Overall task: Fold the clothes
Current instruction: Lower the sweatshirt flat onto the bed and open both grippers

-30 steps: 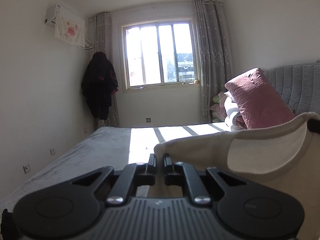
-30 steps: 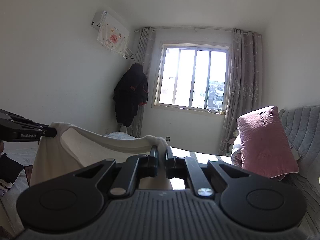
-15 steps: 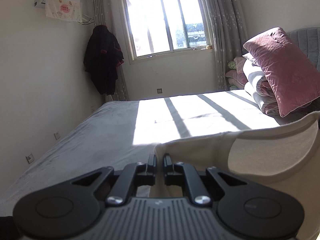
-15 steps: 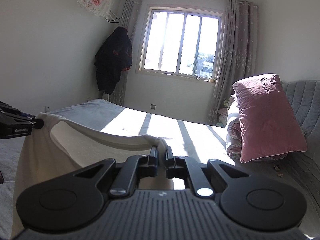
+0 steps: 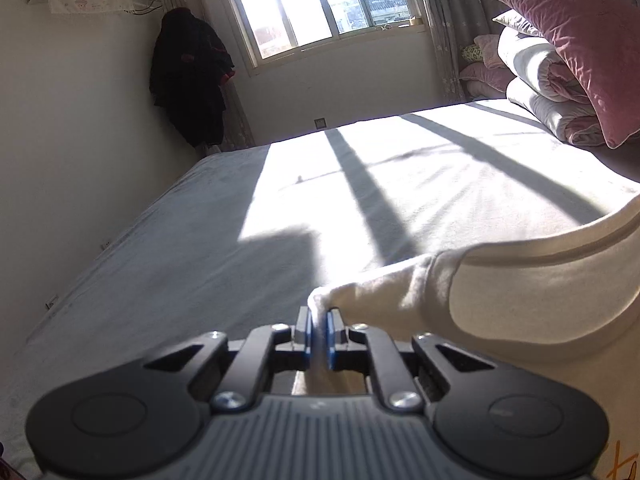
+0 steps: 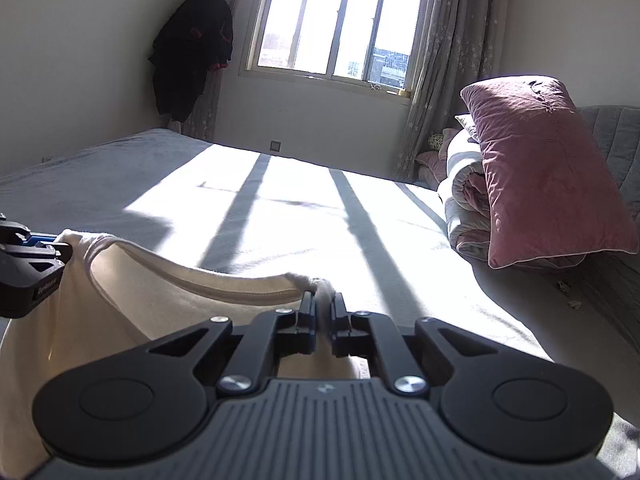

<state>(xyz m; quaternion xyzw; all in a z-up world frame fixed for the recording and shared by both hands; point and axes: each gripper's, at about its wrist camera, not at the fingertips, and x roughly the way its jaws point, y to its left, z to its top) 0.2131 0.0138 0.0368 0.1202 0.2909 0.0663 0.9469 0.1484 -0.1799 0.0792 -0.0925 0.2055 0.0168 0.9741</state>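
Cream garment [image 5: 520,304] pinched in both grippers

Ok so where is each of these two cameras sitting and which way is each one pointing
Left wrist: sits on the left gripper, faces along its fingers across the bed toward the window; the fingers pinch the cream garment.
Right wrist: sits on the right gripper, faces the same way, slightly higher; its fingers pinch the garment's other corner, and the left gripper shows at its left edge.
Shared: garment, bed, window, pink pillow, dark coat.
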